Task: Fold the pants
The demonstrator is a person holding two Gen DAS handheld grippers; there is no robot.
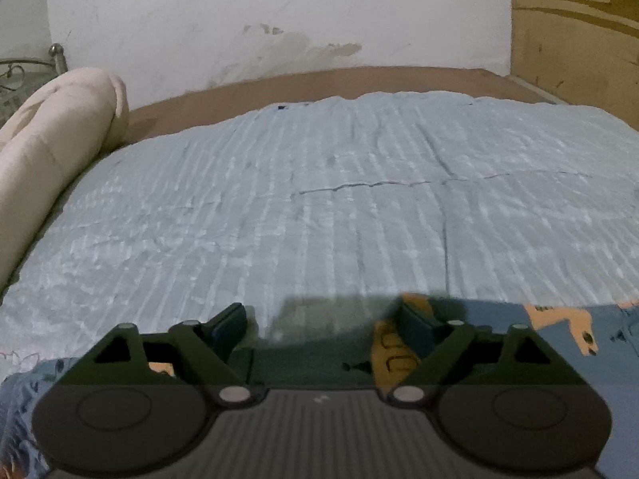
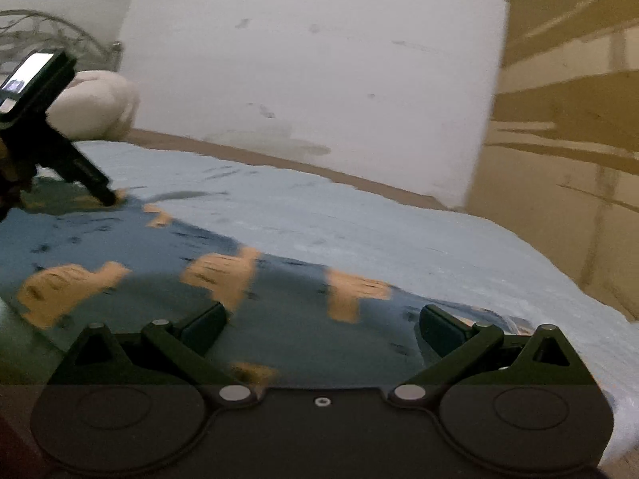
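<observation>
The pants [image 2: 131, 239] are blue with orange animal prints and lie flat on a light blue bedspread [image 1: 319, 199]. In the left wrist view only their far edge [image 1: 559, 331] shows, low in the frame. My left gripper [image 1: 321, 319] is open, its fingers low over that edge. It also shows in the right wrist view [image 2: 108, 197] at far left, fingertip down on the pants. My right gripper [image 2: 323, 323] is open, its jaws wide apart just above the pants near their right end.
A rolled cream blanket [image 1: 52, 135] lies at the bed's left side. A white stained wall [image 1: 279, 20] stands behind the bed, a wooden cabinet [image 2: 567, 119] to the right. A metal bed frame [image 2: 48, 28] shows at far left.
</observation>
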